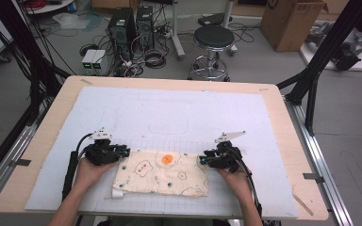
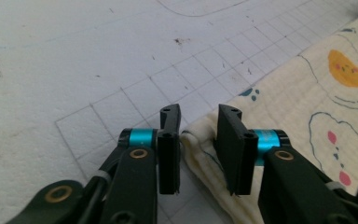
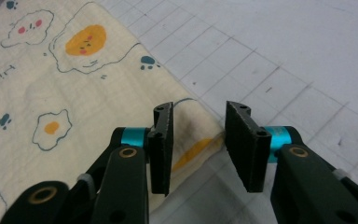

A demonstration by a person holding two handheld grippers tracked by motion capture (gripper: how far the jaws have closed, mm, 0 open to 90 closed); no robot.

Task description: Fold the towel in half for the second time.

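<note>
- Cloth (image 1: 162, 173), cream with egg prints, lies flat on the white gridded mat (image 1: 179, 113), at the table's 6 o'clock edge.
- Left gripper (image 2: 199, 135) sits at the cloth's 9 o'clock corner; jaws spread, the corner between them, pads not pressing.
- Right gripper (image 3: 198, 135) sits at the cloth's 3 o'clock corner; jaws spread, cloth edge in the gap, unpinched.

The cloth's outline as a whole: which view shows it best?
The high view: the cloth lies whole on the white mat between the left gripper and right gripper. The left gripper view and right gripper view each show just one corner between open jaws.
</note>
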